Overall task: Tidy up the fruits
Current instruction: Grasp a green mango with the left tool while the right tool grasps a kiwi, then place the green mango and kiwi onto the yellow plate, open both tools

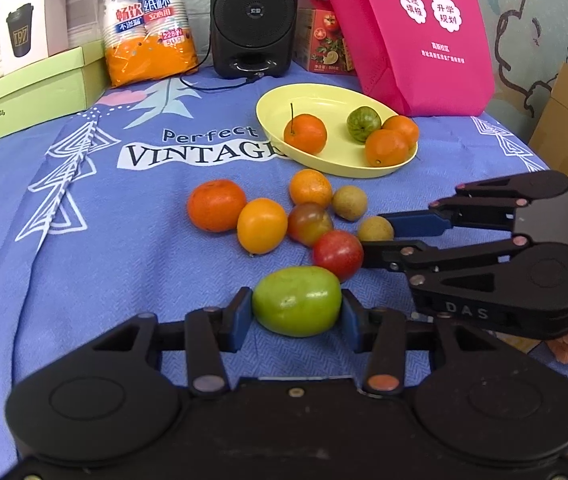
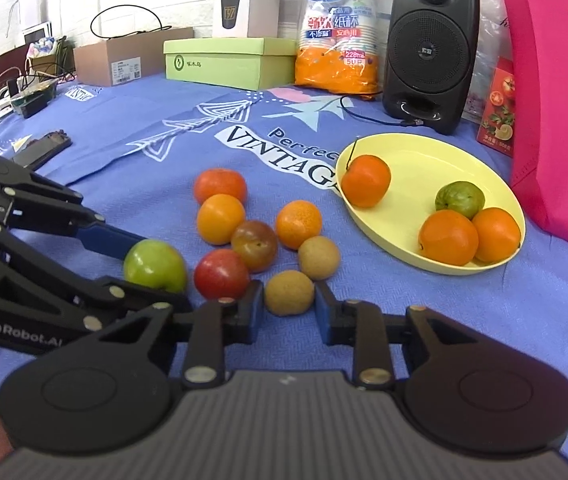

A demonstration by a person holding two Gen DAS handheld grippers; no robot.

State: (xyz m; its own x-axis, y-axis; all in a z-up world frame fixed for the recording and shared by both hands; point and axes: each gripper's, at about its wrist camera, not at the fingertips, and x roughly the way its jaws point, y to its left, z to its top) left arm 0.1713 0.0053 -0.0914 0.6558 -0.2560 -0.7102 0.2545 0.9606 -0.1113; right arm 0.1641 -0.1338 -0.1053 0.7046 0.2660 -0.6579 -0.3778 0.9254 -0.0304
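Fruit lies in a loose cluster on the blue printed cloth (image 1: 96,264) covering the table. Left tongs (image 1: 296,309) pinch a green fruit (image 1: 297,301) at the near edge of the cluster — both blue pads press its sides. Right tongs (image 2: 288,295) pinch a small tan fruit (image 2: 288,292), with the pads against its flanks. A red fruit (image 2: 221,274) sits just beside it, touching the left finger of the right tongs. A second tan fruit (image 2: 318,257), a red-green fruit (image 2: 254,245) and three orange fruits lie behind these, packed close together.

Yellow plate (image 1: 315,98) stands further back on the cloth, near the cluster but apart from it. It holds three orange fruits — one with a thin stem — and one striped green fruit (image 1: 362,124).

Along the far table edge stand a black speaker (image 1: 252,16), a pack of paper cups (image 1: 146,24), a green box (image 1: 24,96) and a pink bag (image 1: 423,36).
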